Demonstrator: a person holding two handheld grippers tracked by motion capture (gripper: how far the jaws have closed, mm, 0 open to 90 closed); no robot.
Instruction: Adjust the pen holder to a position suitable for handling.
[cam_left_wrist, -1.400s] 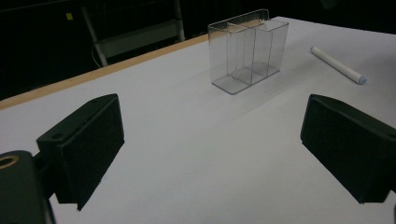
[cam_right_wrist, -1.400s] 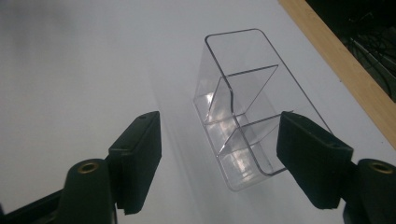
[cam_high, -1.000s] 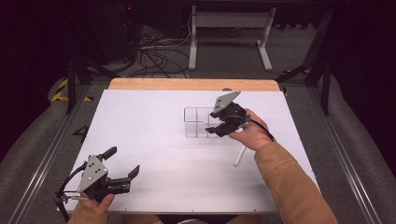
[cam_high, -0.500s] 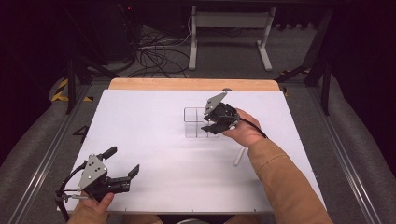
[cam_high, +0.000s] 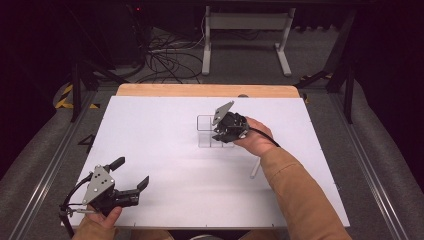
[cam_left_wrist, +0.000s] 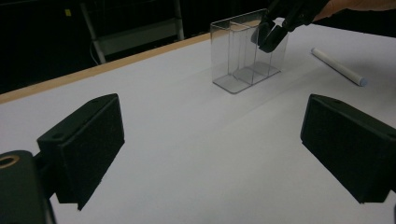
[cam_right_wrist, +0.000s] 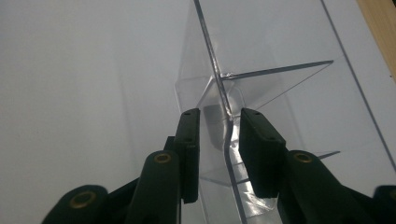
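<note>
Two grippers, one clear box wall between a pair of jaws.
The left gripper (cam_high: 131, 181) rests released at the table's (cam_high: 165, 210) near left corner, well apart from the clear divided box (cam_left_wrist: 246, 51) mid-table; the right gripper (cam_right_wrist: 219, 122), nearer, straddles the box's upright wall, jaws just closing, pads not yet clearly clenched; a white rod (cam_left_wrist: 339, 66) lies rightward.

On the one white table (cam_high: 165, 125) stands one clear plastic box with divided compartments (cam_left_wrist: 243, 51), and one white cylindrical stick (cam_left_wrist: 338, 66) lies beside it. There are two black hand-held grippers: one left gripper (cam_high: 131, 175) and one right gripper (cam_high: 218, 136).
</note>
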